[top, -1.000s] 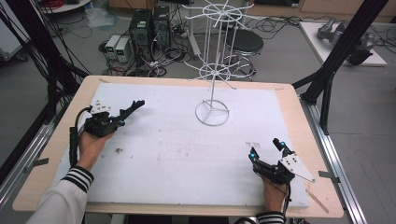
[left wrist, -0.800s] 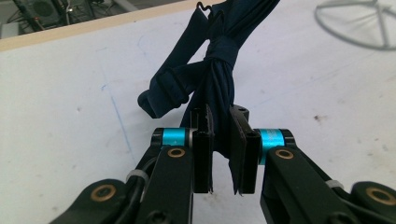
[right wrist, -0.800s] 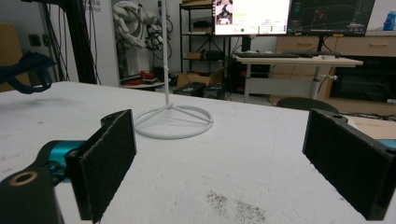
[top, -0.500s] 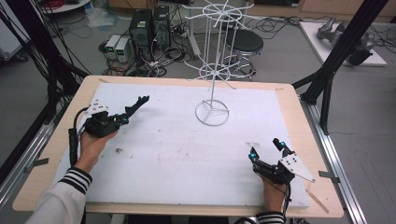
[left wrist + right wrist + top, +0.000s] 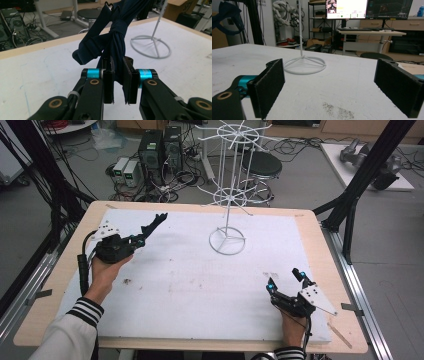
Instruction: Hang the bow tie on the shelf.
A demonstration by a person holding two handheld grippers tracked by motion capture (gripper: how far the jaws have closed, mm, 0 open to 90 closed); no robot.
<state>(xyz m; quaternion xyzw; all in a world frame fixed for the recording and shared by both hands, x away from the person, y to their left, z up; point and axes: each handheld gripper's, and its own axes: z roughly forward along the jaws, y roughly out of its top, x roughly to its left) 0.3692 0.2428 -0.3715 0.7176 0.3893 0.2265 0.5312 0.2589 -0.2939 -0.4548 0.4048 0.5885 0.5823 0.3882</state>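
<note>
A dark blue strap [image 5: 113,37], knotted partway up, is clamped between the jaws of the left gripper [image 5: 117,83] and held above the table [image 5: 300,227] near its far left corner. Its upper end is cut off at the top of the left gripper view, so its full shape cannot be made out. The white wire rack [image 5: 227,240] stands near the middle of the far edge. The right gripper [image 5: 285,280], jaws wide apart and holding nothing, rests near the near right corner.
</note>
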